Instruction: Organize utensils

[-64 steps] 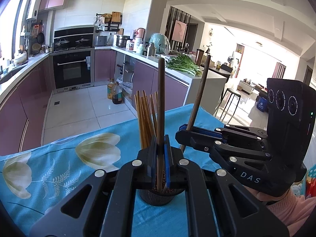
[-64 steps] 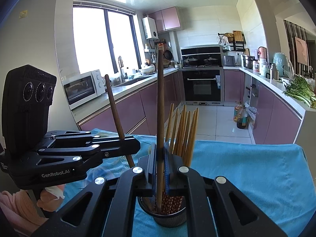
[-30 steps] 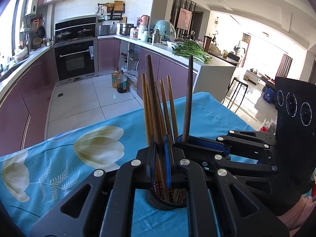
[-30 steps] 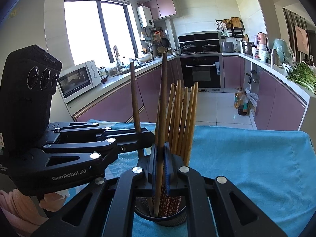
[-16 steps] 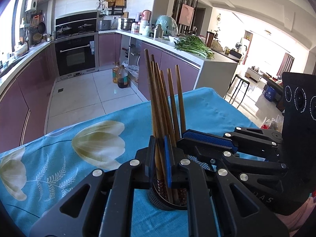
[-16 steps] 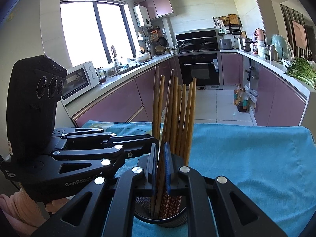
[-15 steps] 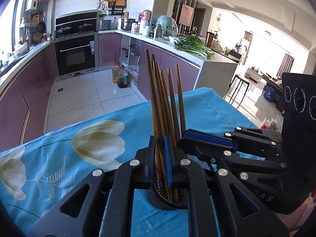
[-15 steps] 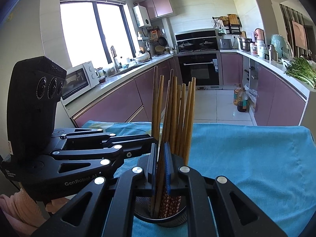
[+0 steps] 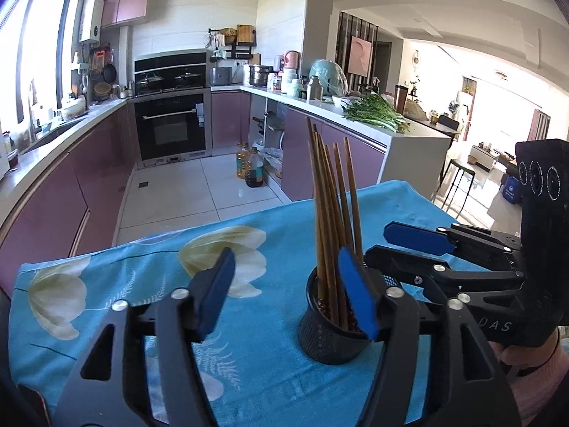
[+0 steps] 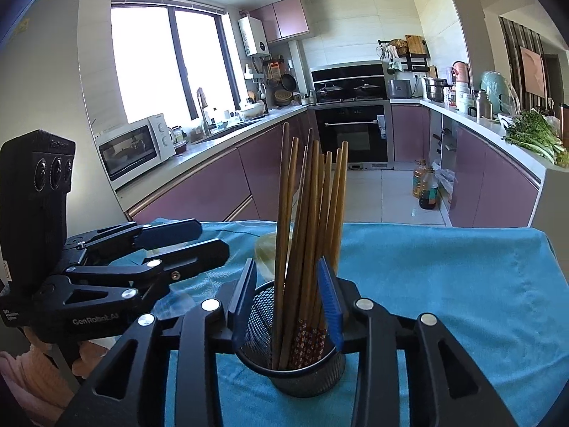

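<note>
A black mesh holder (image 9: 330, 334) (image 10: 291, 373) stands on the blue flowered tablecloth (image 9: 142, 267) with several wooden chopsticks (image 9: 330, 213) (image 10: 309, 213) upright in it. My left gripper (image 9: 284, 291) is opening, its jaws wide apart, and only cloth lies between them. Its right pad sits just in front of the holder's rim. My right gripper (image 10: 288, 299) is opening too. The chopsticks stand between its blue pads, which do not press on them. Each gripper shows in the other's view: right gripper (image 9: 377, 245), left gripper (image 10: 208, 240).
The table's far edge (image 10: 391, 226) drops to a tiled kitchen floor with oil bottles (image 10: 425, 186). Purple cabinets and counters run behind, with a microwave (image 10: 135, 146) at the left. A hand in a pink sleeve (image 9: 533, 373) holds the right gripper.
Both grippers have gone from shut on a chopstick to open. The two darker chopsticks have dropped into the holder with the rest. The left gripper has shifted left of the holder.
</note>
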Demonstrator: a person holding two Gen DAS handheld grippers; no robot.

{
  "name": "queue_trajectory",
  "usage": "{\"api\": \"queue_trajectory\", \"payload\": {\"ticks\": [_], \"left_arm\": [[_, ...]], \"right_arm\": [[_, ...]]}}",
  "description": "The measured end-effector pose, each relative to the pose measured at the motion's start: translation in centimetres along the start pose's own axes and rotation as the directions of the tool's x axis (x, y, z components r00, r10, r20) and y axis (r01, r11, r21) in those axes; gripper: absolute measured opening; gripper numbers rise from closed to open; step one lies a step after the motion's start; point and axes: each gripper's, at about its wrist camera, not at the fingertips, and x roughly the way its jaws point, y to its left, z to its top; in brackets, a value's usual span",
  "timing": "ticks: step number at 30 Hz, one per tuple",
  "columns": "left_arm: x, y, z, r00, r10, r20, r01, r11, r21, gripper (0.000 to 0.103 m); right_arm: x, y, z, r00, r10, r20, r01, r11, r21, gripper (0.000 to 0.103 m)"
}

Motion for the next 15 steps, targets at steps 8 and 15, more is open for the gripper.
{"api": "queue_trajectory", "payload": {"ticks": [8,15], "left_arm": [[-5.2,2.2,-2.5,0.980,0.165,0.115,-0.164,0.986,-0.017,0.097],[-9.2,4.5,-4.3,0.948,0.271,0.164,-0.259,0.962,-0.091,0.097]], "right_arm": [[-1.2,1.5,-1.0,0.997,-0.041,0.060,0.044,0.998,-0.044,0.072],[-2.2,2.7,-2.2,0.990,-0.072,0.123,0.081,0.995,-0.067,0.091]]}}
